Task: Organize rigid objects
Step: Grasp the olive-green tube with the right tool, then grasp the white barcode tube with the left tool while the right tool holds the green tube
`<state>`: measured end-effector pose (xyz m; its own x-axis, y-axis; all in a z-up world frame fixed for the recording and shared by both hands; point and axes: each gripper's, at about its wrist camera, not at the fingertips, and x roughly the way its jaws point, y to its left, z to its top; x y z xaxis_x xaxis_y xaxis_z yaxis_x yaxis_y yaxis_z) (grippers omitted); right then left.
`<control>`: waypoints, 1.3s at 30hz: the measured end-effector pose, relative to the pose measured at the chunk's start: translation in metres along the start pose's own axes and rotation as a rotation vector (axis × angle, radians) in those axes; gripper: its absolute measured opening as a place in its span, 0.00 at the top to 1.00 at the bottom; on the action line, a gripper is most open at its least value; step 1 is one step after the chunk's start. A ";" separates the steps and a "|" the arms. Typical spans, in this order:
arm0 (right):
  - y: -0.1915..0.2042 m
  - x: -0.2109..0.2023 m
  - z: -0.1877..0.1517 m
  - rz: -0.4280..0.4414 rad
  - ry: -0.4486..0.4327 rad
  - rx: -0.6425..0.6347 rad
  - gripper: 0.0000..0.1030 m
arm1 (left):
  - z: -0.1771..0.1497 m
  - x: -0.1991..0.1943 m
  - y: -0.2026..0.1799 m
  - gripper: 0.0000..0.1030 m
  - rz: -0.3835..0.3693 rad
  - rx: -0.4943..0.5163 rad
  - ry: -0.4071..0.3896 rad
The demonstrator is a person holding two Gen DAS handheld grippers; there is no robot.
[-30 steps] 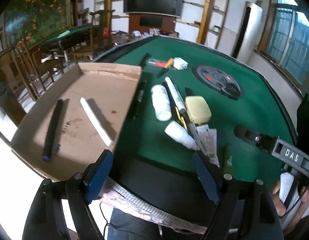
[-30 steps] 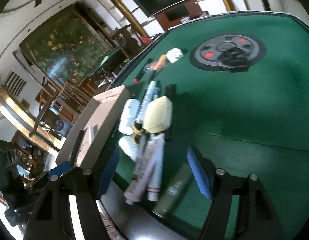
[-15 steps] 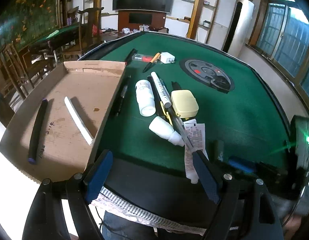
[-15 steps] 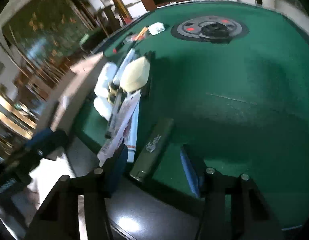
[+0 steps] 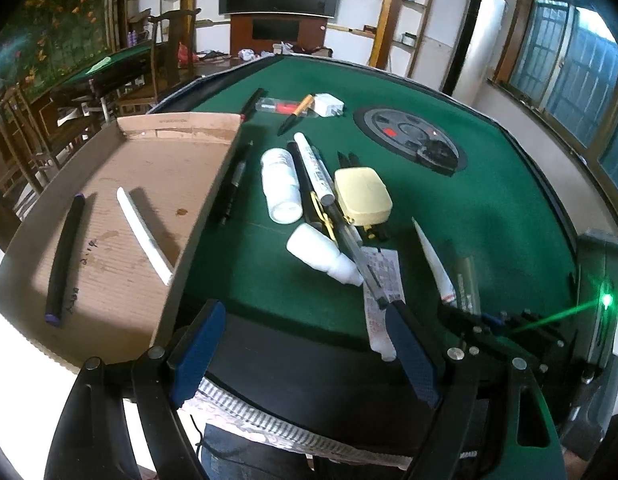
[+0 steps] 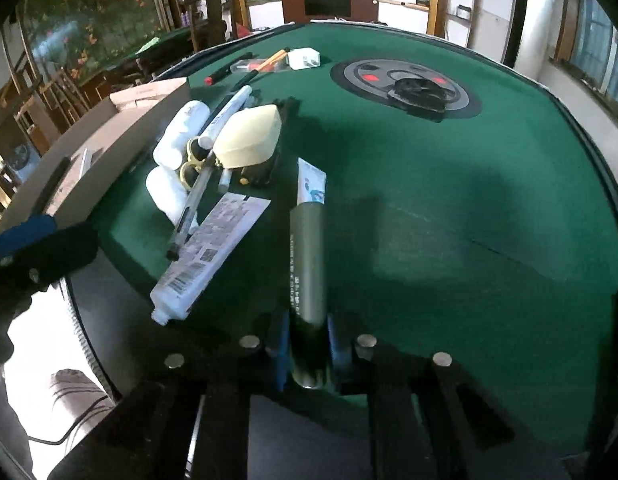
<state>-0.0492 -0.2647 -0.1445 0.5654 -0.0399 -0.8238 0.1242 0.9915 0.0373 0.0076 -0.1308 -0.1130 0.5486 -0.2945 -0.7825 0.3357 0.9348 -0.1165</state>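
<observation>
Your right gripper (image 6: pixel 307 344) is closing, its blue pads pressing the near end of the olive-green tube (image 6: pixel 306 264) lying on the green table (image 6: pixel 449 200). Your left gripper (image 5: pixel 305 344) hangs spread wide and empty near the cardboard tray (image 5: pixel 157 168).

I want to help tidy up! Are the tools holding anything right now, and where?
The right tool is closing on the near end of the olive-green cylindrical marker. The left tool is open and holds nothing.

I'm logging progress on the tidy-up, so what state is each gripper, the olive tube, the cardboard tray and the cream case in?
Right gripper: closing on the olive tube.
Left gripper: open, empty.
Cardboard tray: holds a dark marker and a white stick.
Cream case: closed, on the table.
</observation>
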 end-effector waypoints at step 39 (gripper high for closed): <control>-0.020 0.002 0.003 0.017 0.009 -0.049 0.81 | 0.001 0.030 -0.030 0.17 -0.104 0.094 0.118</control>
<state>-0.0483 -0.2849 -0.1449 0.5597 -0.0216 -0.8284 0.0744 0.9969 0.0242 0.0149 -0.1679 -0.1325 0.4152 -0.3577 -0.8364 0.4585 0.8764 -0.1472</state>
